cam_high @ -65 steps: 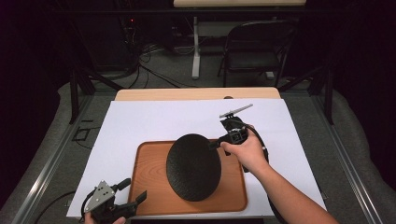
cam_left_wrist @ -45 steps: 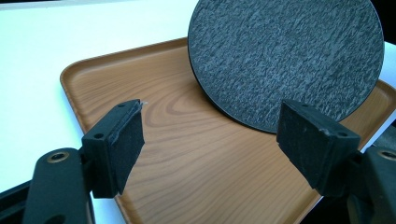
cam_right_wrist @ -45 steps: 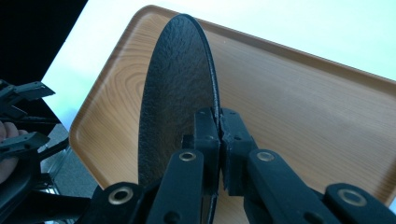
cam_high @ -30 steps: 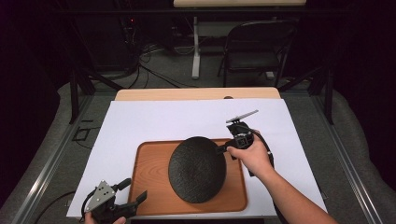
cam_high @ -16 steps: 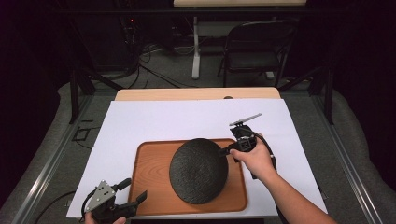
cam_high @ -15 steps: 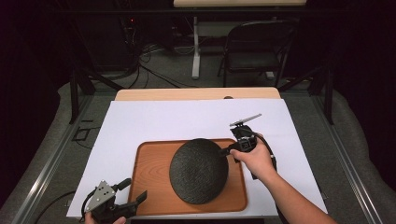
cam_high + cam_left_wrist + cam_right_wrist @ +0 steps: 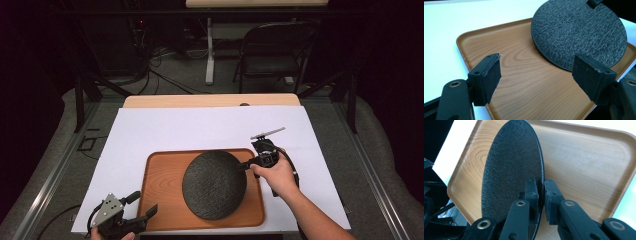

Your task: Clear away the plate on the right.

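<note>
A round black disc with a rough texture [image 7: 214, 184] hangs low over the right half of a wooden tray [image 7: 160, 185]. My right gripper [image 7: 244, 165] is shut on the disc's right rim. In the right gripper view the two pads [image 7: 541, 185] pinch the thin edge of the disc [image 7: 511, 170] above the tray [image 7: 584, 165]. My left gripper [image 7: 144, 204] stands open at the tray's near left corner. In the left gripper view nothing lies between its pads [image 7: 541, 75], which frame the tray [image 7: 524, 82], and the disc [image 7: 579, 32] is farther off.
The tray lies on a white sheet [image 7: 200, 130] that covers the table; bare wood [image 7: 210, 101] shows along the far edge. Metal rails [image 7: 50, 180] run down both sides. A folding chair [image 7: 272, 55] and floor cables stand beyond the table.
My right gripper has moved right and down with the disc in it, and the disc now lies flatter and lower over the tray. The left gripper has stayed put.
</note>
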`<state>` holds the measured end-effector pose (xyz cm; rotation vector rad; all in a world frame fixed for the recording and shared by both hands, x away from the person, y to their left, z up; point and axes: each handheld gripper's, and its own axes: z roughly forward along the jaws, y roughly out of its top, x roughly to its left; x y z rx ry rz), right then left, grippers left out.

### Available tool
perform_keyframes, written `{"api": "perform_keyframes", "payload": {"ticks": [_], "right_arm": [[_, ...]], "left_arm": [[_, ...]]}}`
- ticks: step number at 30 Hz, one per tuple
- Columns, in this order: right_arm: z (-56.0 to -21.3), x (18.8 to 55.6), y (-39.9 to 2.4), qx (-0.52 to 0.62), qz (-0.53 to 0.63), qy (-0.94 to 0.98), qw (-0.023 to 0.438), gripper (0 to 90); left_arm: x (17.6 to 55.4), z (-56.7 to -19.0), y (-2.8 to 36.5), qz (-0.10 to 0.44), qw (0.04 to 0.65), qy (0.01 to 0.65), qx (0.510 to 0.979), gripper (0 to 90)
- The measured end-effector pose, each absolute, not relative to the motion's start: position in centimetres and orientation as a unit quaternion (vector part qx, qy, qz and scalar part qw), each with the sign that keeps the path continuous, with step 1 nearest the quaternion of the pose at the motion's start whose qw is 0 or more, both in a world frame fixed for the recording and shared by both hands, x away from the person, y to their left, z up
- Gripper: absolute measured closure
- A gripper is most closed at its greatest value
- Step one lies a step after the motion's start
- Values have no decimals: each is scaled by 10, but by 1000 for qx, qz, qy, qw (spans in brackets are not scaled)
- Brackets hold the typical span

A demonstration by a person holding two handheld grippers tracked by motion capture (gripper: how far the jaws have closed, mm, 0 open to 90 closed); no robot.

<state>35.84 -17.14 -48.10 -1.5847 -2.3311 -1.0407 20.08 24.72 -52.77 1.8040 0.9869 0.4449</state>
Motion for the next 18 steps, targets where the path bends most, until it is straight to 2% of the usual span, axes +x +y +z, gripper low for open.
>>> {"api": "perform_keyframes", "payload": {"ticks": [18], "right_arm": [[-512,357,-188,-556,-342,-754,78,778]], "left_arm": [[201,-528,247,184,495,408,745,230]]}}
